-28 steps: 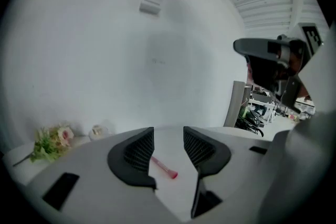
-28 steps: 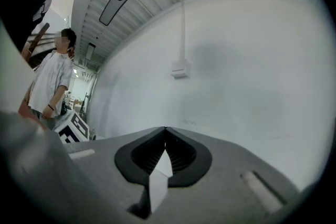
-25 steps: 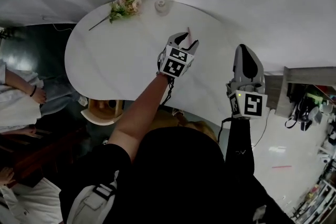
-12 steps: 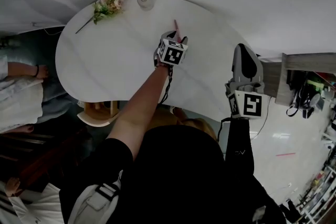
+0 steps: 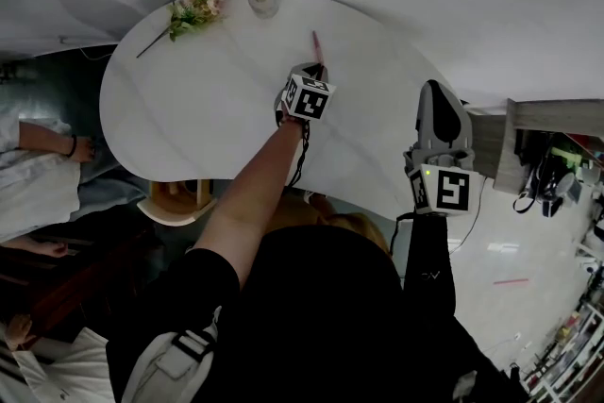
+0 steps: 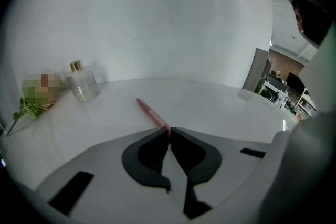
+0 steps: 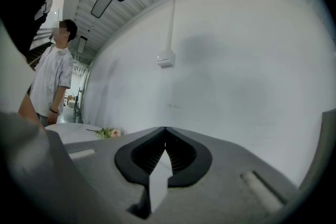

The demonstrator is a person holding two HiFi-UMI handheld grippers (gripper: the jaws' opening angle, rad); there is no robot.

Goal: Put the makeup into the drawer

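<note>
A thin pink makeup pencil (image 5: 317, 45) lies on the white oval table (image 5: 189, 109), toward its far edge. My left gripper (image 5: 316, 68) points down at the pencil's near end. In the left gripper view the pencil (image 6: 151, 113) runs away from the tips, and the jaws of the left gripper (image 6: 169, 129) are closing, with its near end pinched between them. My right gripper (image 5: 439, 92) hangs off the table's right side. It points level at the white wall, and the right gripper (image 7: 165, 130) is shut with nothing in it.
A small glass bottle (image 5: 263, 2) and a sprig of flowers (image 5: 193, 5) sit at the table's far left. A grey cabinet (image 5: 528, 123) stands to the right. A wooden stool (image 5: 175, 198) is under the near edge. A person (image 5: 38, 175) stands at the left.
My left gripper has sunk to the table and onto the pencil's near end. Its jaws, wide apart before, have come together. The right gripper has hardly moved.
</note>
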